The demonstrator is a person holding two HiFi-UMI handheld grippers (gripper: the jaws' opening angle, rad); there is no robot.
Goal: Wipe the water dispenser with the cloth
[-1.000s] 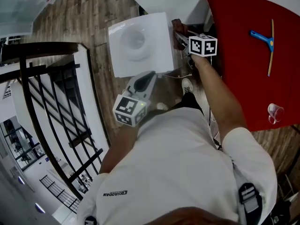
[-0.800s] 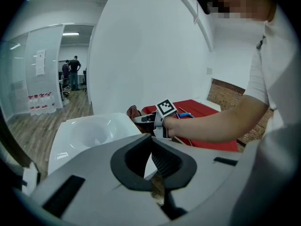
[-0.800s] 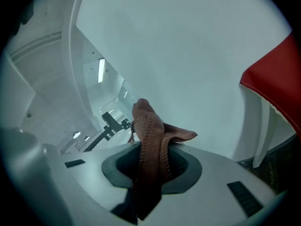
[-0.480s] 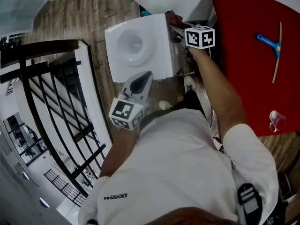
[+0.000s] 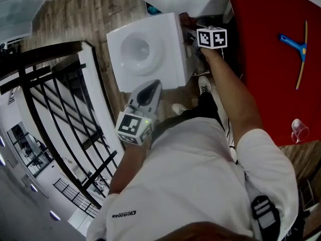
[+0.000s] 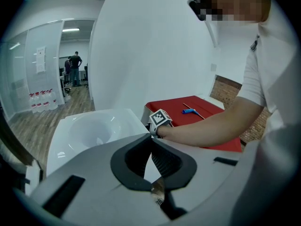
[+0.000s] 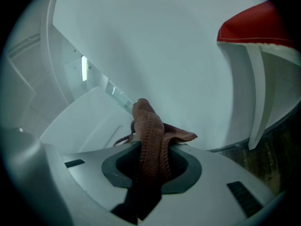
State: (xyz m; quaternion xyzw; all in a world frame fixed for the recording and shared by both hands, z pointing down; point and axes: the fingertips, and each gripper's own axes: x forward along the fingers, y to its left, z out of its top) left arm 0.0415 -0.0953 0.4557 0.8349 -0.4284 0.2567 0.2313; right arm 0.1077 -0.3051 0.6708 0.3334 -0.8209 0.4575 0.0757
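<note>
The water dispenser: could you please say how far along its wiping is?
Done: the cloth is clamped in the right tool. In hand: it is at the water dispenser's side, apparently wiping. Left: seemingly the top and other sides; the left tool is shut, empty.

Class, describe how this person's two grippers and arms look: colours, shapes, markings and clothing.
The left gripper and the right gripper both have pale grey shells with dark linings round the jaws. Each carries a white cube with black square markers: the left cube and the right cube. The person wears a white short-sleeved shirt; the forearms are bare.
</note>
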